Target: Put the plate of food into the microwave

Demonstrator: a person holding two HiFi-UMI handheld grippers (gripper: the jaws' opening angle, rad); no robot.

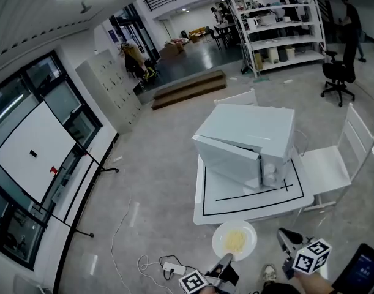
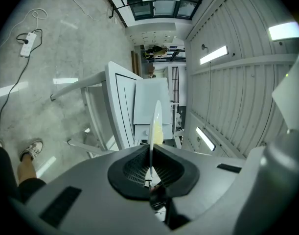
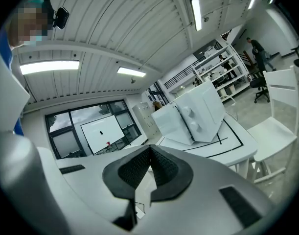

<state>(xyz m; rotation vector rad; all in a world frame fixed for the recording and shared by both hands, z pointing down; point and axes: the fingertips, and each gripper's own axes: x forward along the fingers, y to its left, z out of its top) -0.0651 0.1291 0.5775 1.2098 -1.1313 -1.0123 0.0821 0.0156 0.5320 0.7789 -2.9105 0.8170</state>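
Jaws of left gripper (image 2: 150,148) clamped on plate (image 2: 155,119) rim, microwave (image 2: 148,101) ahead

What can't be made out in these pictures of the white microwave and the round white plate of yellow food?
- White microwave inside: its door covers it in every view.
- Yellow food on the round white plate: too small in the head view, edge-on in the left gripper view.
- Left gripper, shut on the plate: body cut off by the head view's bottom edge.
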